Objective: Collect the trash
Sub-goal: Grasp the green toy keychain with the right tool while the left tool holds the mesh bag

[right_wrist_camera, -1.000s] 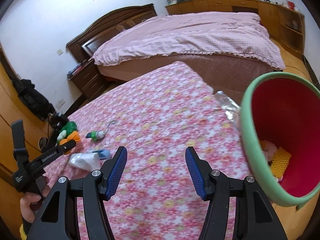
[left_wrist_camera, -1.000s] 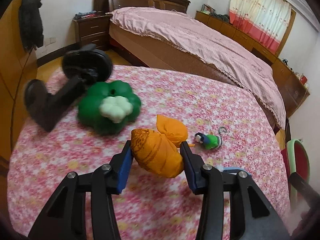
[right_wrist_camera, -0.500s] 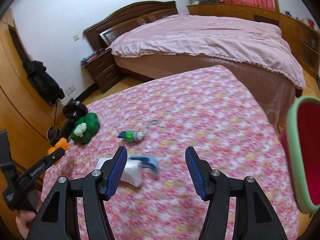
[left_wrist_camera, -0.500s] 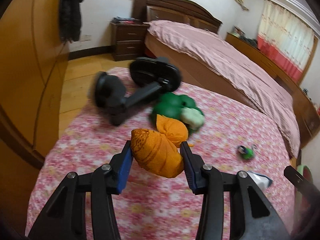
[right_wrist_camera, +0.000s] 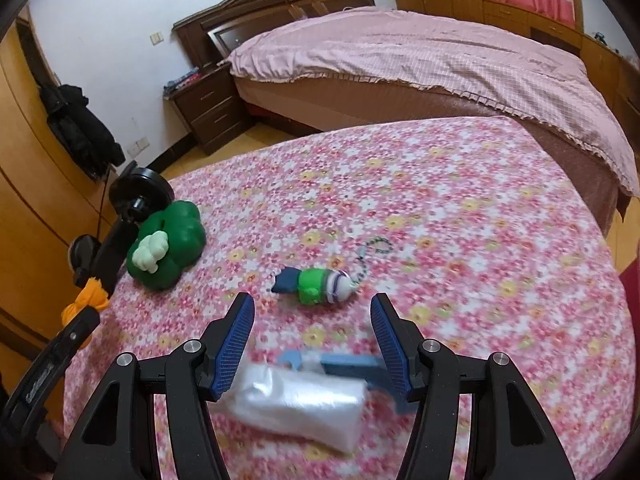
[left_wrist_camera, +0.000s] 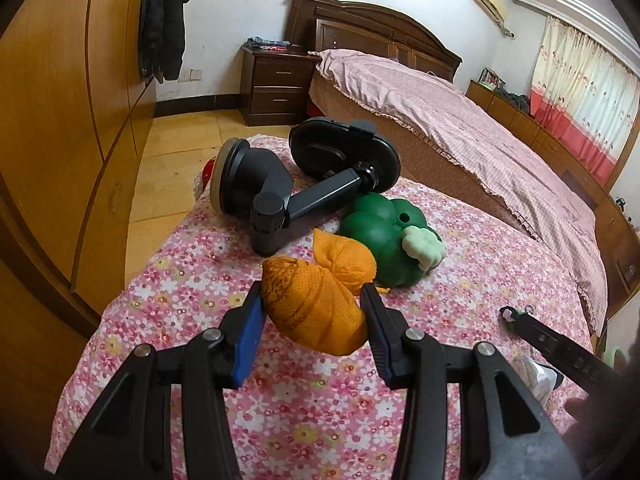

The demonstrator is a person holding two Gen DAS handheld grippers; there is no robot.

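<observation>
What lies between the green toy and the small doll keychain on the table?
Only bare flowered cloth between green toy and doll keychain, in the right wrist view.

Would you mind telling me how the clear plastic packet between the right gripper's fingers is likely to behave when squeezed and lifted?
The clear plastic packet looks thin and crinkled, so probably light and floppy. Its glossy film may slip against the right gripper pads. Lying flat, it seems unlikely to roll.

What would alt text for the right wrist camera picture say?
The right gripper hovers open over a clear plastic wrapper lying on a pink floral tablecloth. Beyond it lie a small green keychain figure and a green clover-shaped toy; at the left edge the left gripper holds an orange mesh bundle.
</observation>
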